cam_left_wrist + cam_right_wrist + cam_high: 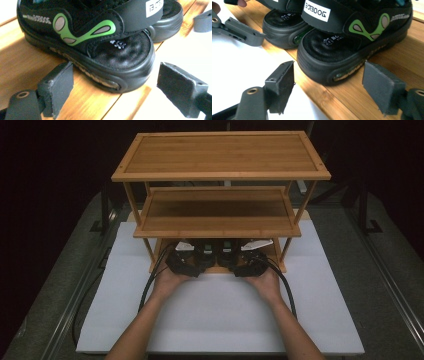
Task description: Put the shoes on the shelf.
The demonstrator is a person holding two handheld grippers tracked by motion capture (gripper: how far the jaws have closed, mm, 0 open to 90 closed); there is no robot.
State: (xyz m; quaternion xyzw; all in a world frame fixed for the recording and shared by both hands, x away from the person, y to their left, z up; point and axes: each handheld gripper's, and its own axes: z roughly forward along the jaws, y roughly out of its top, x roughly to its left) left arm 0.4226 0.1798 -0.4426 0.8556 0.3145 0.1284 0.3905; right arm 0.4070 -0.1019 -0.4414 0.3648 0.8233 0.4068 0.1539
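A bamboo three-tier shelf rack [220,170] stands at the far middle of the white surface [220,315], and on its lowest shelf [219,269] sit two black sandals with green side markings, toes toward the near edge.

On the left, the person's left hand [170,279] holds the left gripper [186,260] at the near edge of that lowest shelf. In the left gripper view its jaws stand wide apart, one on each side of the toe of the left sandal [100,45], and neither pad touches it; a gap shows on both sides. This sandal rests flat on the wooden boards, its toe reaching the shelf's front edge. The right sandal lies just beside it, farther off in that view.

On the right, the right hand [267,282] holds the right gripper [250,262] at the same near edge, close to the other gripper. In the right gripper view its jaws are likewise open, spread to either side of the toe of the right sandal [352,42] without touching it. A white label reading BOBDOG sits on that sandal's strap. The sandal rests flat on the shelf with its toe at the front edge, where the wood meets the white surface. Both black cables [287,290] trail back along the forearms.
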